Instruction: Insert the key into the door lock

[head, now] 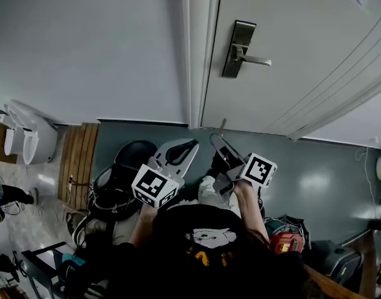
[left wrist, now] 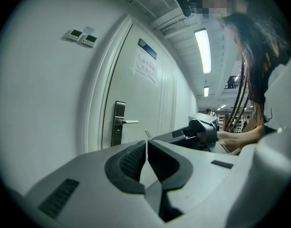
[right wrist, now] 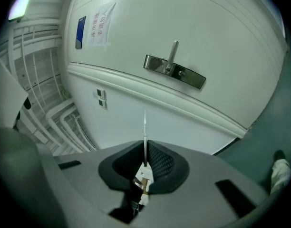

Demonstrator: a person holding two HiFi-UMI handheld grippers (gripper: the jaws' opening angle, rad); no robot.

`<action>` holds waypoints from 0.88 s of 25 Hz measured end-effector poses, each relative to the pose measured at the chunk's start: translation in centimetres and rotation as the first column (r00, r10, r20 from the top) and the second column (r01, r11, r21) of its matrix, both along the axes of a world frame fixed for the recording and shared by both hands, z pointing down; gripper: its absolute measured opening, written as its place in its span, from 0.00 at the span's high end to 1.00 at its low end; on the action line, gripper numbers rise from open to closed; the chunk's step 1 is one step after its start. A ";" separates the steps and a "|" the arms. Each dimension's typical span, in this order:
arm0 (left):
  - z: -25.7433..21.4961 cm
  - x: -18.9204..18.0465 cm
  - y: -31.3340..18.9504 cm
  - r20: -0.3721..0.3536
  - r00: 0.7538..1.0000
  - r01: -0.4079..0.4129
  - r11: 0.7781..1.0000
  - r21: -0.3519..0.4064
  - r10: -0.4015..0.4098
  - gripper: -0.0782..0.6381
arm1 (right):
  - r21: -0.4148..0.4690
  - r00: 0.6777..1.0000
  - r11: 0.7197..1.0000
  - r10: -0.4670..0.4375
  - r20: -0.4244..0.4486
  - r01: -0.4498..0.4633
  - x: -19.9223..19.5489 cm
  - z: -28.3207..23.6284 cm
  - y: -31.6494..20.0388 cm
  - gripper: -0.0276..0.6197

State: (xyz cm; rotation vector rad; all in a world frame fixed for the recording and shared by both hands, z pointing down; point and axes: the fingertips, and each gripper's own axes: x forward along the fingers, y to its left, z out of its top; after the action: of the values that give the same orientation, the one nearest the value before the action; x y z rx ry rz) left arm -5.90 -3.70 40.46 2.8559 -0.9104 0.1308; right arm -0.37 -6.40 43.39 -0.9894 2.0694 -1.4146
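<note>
"Metal thing in the right gripper (right wrist: 145, 152), what is it?"

"It is the key (right wrist: 145, 129). The jaws are pressed together on its head. The thin blade stands out past the tips, with its edge to the camera."

"Where does it point?"

"Towards the white door (right wrist: 217, 27). The blade ends in free air and does not touch the door. The lock (right wrist: 176, 72) is a long steel plate with a lever handle (right wrist: 173, 52). In the right gripper view it is higher up, well apart from the key."

"And the left gripper (left wrist: 146, 145)?"

"Its jaws are together, pad against pad, and nothing is between them. In the head view it is just beside the right gripper. Both are low in front of the person, over the grey floor (head: 327, 167), and the lock is far above them."

"What else is on the door?"

"A paper notice (right wrist: 100, 25) and next to it a small blue sign (right wrist: 80, 32). I cannot read the print. Left of the door comes the frame (head: 193, 48), then a plain grey wall (head: 84, 42)."
</note>
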 end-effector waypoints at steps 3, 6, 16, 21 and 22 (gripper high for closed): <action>0.0 2.0 -3.4 0.005 1.000 0.002 1.000 -0.002 -0.002 0.87 | -0.007 1.000 1.000 -0.008 0.002 0.008 1.8 0.5 -3.2 0.92; -0.5 3.9 -5.9 0.009 1.000 -0.003 1.000 -0.002 0.003 0.87 | -0.022 1.000 1.000 -0.010 0.008 0.011 3.4 0.7 -5.6 0.92; 1.0 8.1 -15.1 0.057 0.998 0.034 0.999 -0.039 -0.032 0.87 | -0.062 0.996 0.995 -0.073 0.059 0.076 6.6 2.9 -15.3 0.92; 0.7 8.2 -15.6 0.072 0.996 0.051 0.998 -0.032 -0.049 0.87 | -0.080 0.994 0.993 -0.076 0.077 0.082 6.7 3.4 -15.6 0.92; 0.7 8.3 -15.5 0.078 0.996 0.047 0.998 -0.034 -0.044 0.87 | -0.081 0.994 0.993 -0.077 0.078 0.083 6.7 3.3 -15.7 0.92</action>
State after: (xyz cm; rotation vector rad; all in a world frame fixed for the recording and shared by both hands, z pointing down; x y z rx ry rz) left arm 2.42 -19.20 41.12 2.8121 -0.9770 0.2513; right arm 6.34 -22.08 46.73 -0.8809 2.0303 -1.5664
